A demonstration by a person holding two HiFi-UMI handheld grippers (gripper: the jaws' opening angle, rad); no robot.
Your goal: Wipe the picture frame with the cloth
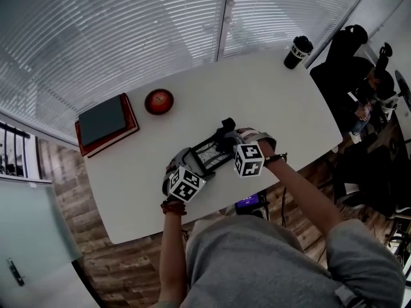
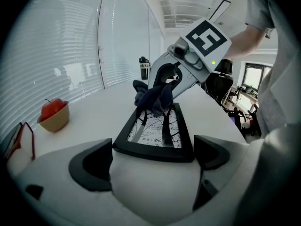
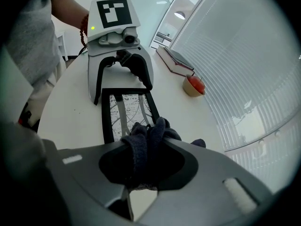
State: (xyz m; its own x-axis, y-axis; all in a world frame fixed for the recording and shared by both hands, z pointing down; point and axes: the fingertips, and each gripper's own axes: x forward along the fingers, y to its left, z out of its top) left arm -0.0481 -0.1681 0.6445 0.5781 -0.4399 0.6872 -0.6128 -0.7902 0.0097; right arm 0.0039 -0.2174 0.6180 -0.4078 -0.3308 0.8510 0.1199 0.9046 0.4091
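Note:
A black picture frame [image 1: 209, 151] with a grey-and-white print lies flat on the white table [image 1: 270, 101]. My left gripper [image 1: 194, 169] is at the frame's near end. In the left gripper view the frame [image 2: 157, 131] lies between the wide-open jaws of that gripper [image 2: 154, 149], its two corners right beside the pads. My right gripper [image 1: 230, 136] is shut on a dark blue cloth [image 3: 146, 140] and holds it down on the frame's far end. The left gripper view shows the cloth [image 2: 153, 98] bunched on the glass.
A red apple in a bowl [image 1: 158, 101] and a dark book on a red folder [image 1: 106, 122] sit at the table's far left. A black cup [image 1: 298, 51] stands at the far right corner. Chairs and a bag [image 1: 359, 76] are to the right.

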